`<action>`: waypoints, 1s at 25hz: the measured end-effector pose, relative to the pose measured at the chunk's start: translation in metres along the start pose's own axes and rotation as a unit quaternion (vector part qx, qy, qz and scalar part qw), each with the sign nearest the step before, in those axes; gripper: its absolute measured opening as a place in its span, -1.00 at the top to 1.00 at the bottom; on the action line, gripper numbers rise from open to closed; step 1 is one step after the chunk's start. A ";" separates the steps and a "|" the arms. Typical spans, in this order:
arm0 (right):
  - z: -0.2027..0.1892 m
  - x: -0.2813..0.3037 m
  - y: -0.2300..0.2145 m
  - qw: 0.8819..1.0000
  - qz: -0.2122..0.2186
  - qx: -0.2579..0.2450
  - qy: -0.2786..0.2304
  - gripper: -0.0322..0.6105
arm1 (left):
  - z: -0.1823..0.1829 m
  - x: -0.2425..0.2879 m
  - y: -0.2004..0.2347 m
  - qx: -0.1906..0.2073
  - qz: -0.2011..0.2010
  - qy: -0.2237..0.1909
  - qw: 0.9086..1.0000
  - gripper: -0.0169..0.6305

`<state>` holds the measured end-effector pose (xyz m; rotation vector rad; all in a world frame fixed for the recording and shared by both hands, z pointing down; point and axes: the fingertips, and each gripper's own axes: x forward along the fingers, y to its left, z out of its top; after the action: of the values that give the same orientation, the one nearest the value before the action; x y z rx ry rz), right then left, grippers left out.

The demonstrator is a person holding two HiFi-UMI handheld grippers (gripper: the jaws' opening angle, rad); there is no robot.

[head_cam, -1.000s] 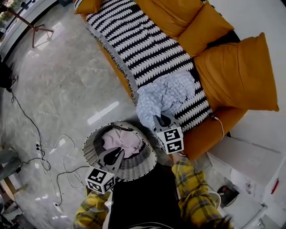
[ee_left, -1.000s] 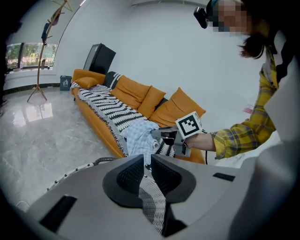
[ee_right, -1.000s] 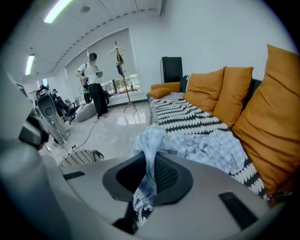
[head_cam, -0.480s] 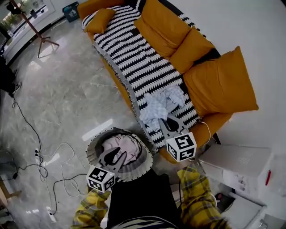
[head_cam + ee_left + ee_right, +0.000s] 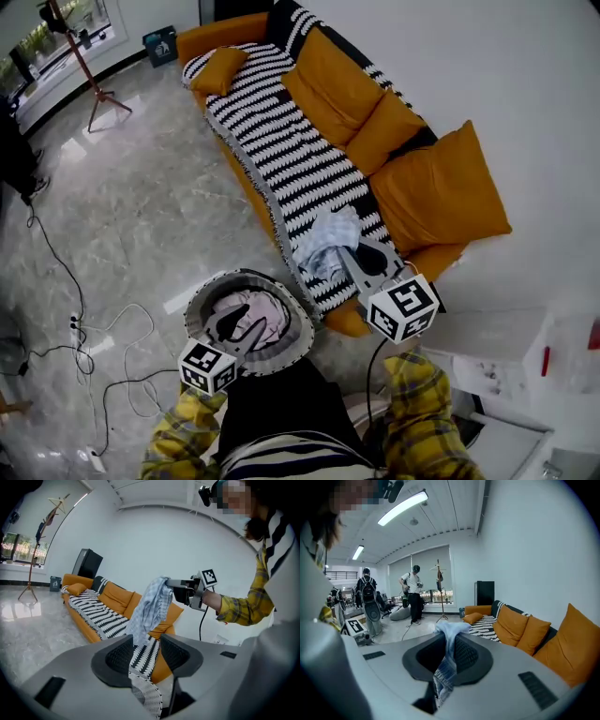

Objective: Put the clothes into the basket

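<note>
Right gripper [image 5: 361,258] clamped on blue shirt [image 5: 328,246]. Shirt lay spread on striped throw [image 5: 281,141] a second ago, now raised, hanging below jaws. Left gripper [image 5: 242,330]: jaws just been opening, now half-wide, nothing between them, above basket [image 5: 200,302]. Basket down-left of right gripper, pink clothes [image 5: 258,307] already inside. Next, likely carry across. Sofa [image 5: 422,187] edge between shirt and basket; floor cables [image 5: 112,328] beyond basket, clear of path.

A long orange sofa [image 5: 412,159] against a plain white wall [image 5: 525,75] carries a black-and-white striped throw [image 5: 281,141]. Cables [image 5: 89,328] trail across the glossy grey marble floor [image 5: 131,216], and a wooden coat stand [image 5: 80,58] rises near the windows [image 5: 429,592]. A strip light [image 5: 402,507] glows on the ceiling [image 5: 445,508].
</note>
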<state>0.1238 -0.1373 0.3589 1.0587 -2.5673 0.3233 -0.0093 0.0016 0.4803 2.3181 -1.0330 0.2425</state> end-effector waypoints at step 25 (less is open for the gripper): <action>0.143 -0.081 0.124 0.991 0.109 -0.039 -0.065 0.74 | 0.071 0.019 -0.027 0.106 -0.027 -0.058 0.992 0.19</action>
<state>0.0565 -0.0472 0.1864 0.7976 -2.7931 0.2108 0.0183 -0.0369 0.4184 2.5744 -1.0434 0.2071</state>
